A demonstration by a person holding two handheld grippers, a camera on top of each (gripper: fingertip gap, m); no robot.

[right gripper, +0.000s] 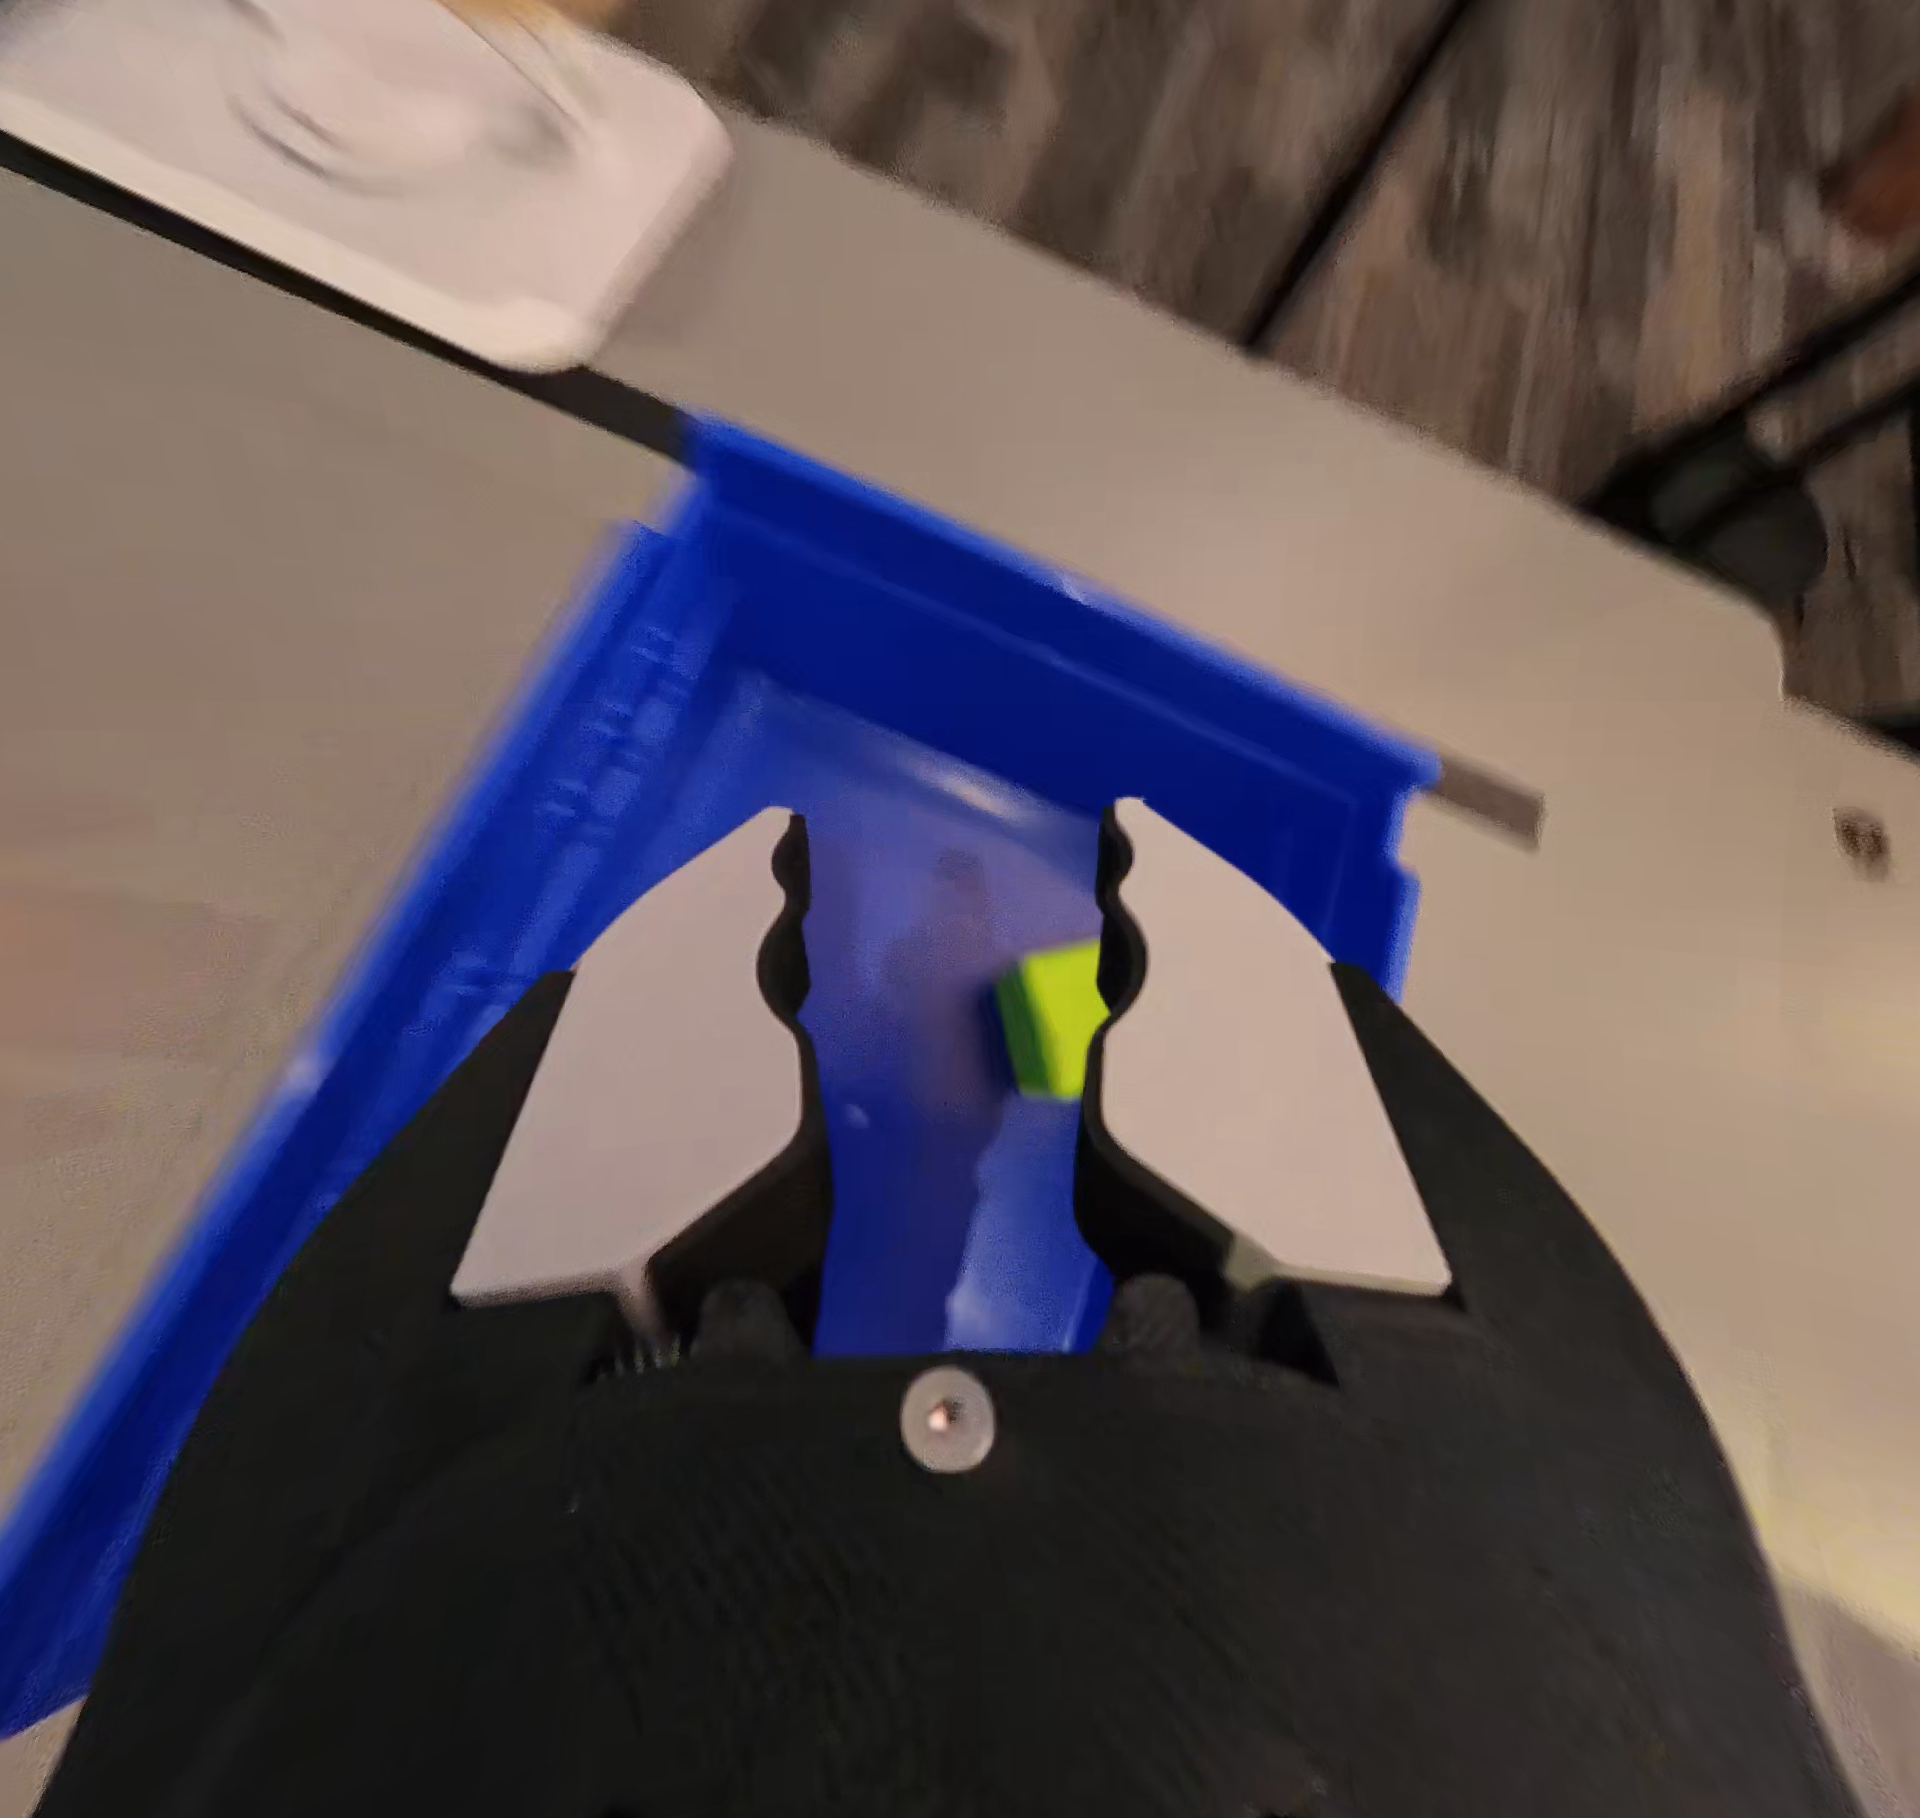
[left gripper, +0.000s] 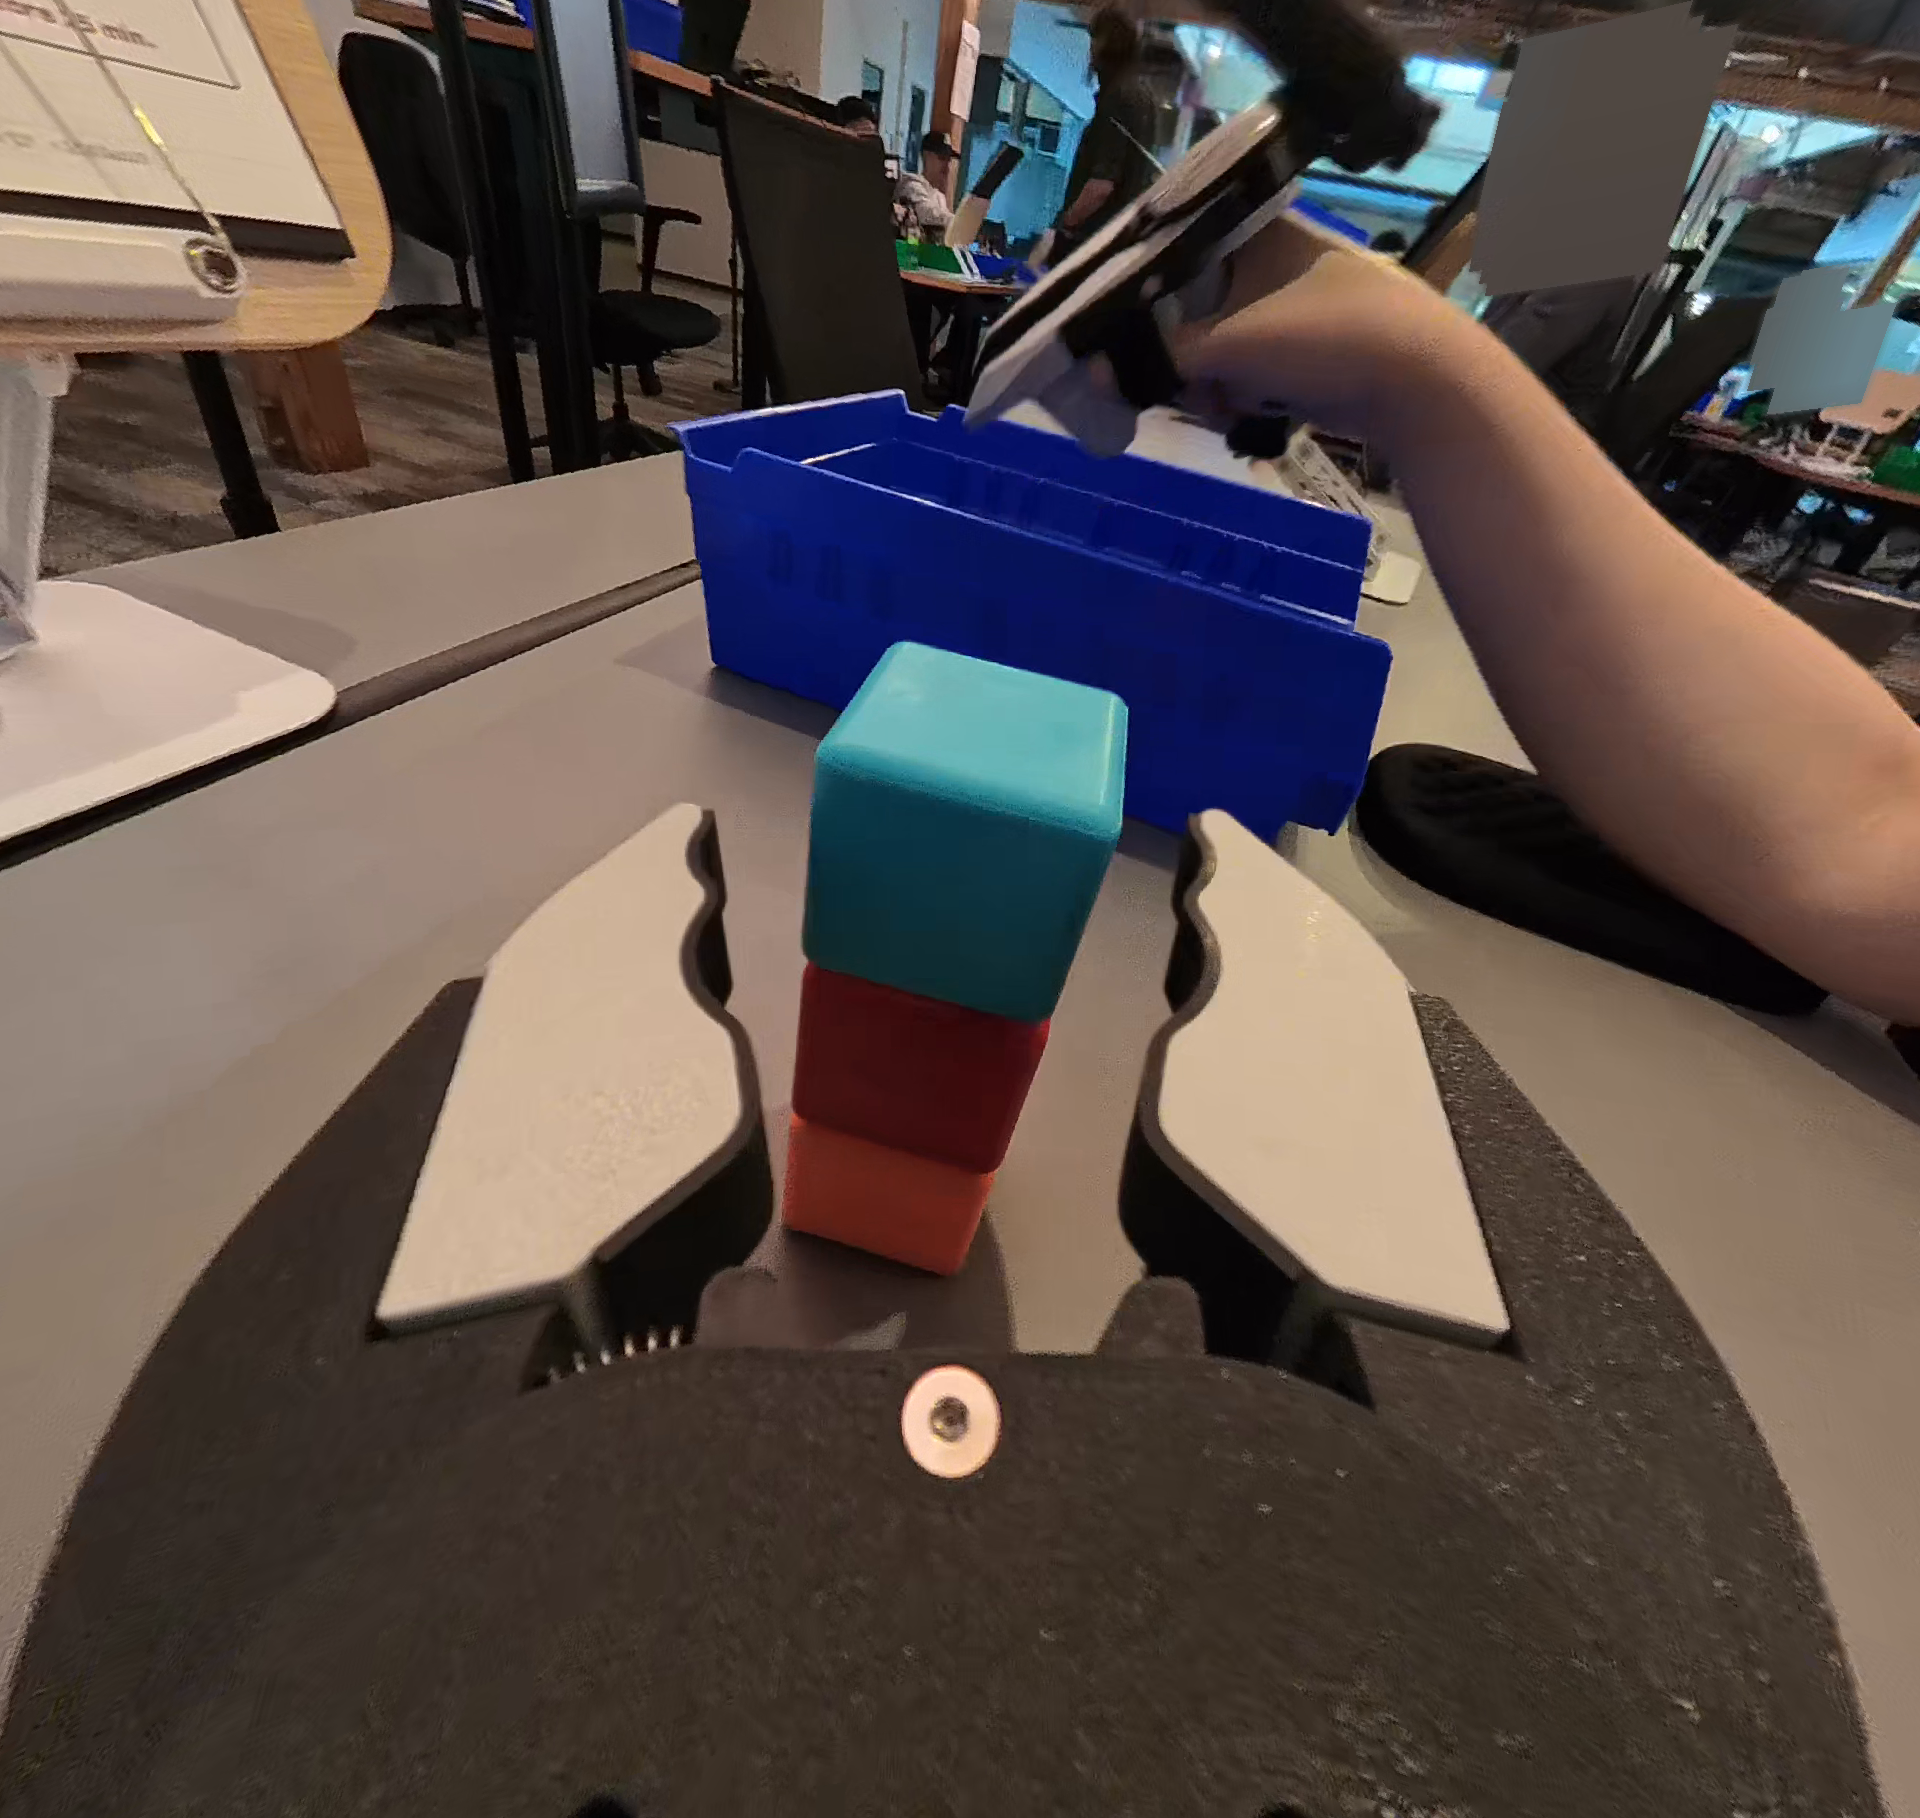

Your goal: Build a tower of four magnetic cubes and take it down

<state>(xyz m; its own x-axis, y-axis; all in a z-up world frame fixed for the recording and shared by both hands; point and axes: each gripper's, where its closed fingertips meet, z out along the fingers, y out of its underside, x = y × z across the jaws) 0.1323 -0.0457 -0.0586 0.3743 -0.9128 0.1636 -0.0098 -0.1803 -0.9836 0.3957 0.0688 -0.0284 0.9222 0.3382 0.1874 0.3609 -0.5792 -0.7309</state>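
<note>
In the left wrist view a stack of three cubes stands on the grey table: a teal cube [left gripper: 961, 833] on top, a dark red cube [left gripper: 914, 1067] in the middle, an orange cube [left gripper: 883, 1202] at the bottom. My left gripper [left gripper: 951, 828] is open with a finger on each side of the stack, touching nothing. My right gripper [right gripper: 951, 828] is open and empty, pointing down into the blue bin [right gripper: 644, 688]. A lime-green cube [right gripper: 1049, 1025] lies on the bin's floor, partly behind the right finger. The right gripper also shows over the bin in the left wrist view [left gripper: 1039, 407].
The blue bin [left gripper: 1039, 605] stands just behind the stack. A black pad [left gripper: 1558, 864] lies to the right under a person's forearm [left gripper: 1621, 625]. A white stand base [left gripper: 135, 708] sits at the left. The table's far edge and floor lie beyond the bin. Left tips to right tips: about 30 centimetres. The left gripper is farther from the lime-green cube [right gripper: 1049, 1025], some 35 centimetres, than the right, some 10 centimetres.
</note>
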